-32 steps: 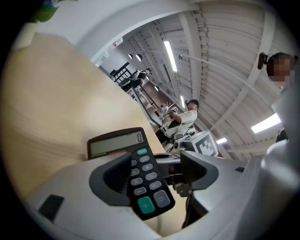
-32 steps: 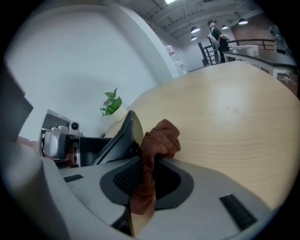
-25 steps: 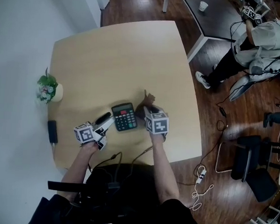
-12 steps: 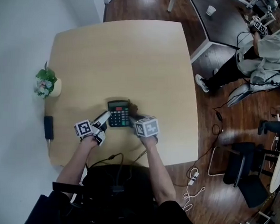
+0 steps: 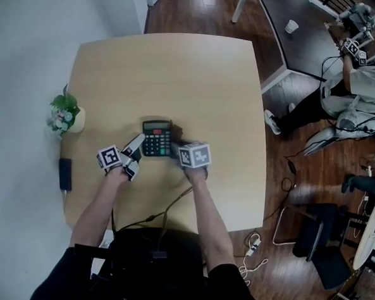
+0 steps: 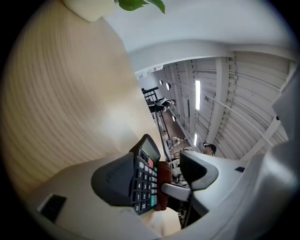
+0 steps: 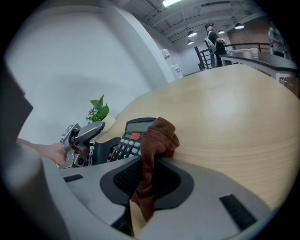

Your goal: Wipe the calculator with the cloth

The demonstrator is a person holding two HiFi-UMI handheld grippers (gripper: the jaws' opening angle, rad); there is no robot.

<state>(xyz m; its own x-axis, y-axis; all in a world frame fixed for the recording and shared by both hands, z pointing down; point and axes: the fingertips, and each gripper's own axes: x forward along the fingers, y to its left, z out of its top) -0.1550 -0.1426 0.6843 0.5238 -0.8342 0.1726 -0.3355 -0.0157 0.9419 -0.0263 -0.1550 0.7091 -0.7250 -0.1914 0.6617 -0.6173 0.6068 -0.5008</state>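
On pale wooden worktop (image 5: 179, 76): black desk calculator (image 5: 156, 139), lying flat, display end away from the person, between the two grippers in the nearer half. Right gripper (image 5: 176, 150): jaws pinched shut on a crumpled brown cloth (image 7: 158, 137), with the bunched wad at the calculator's right edge, by the keys. Left gripper (image 5: 135, 148): jaws wide apart, gripping nothing. Calculator's left edge sits just beside one jaw pad, other jaw clear of it. Further left: small potted green plant in a cream pot (image 5: 65, 116) and a dark slim object (image 5: 64, 173) near the worktop's left edge, both well apart from the calculator.
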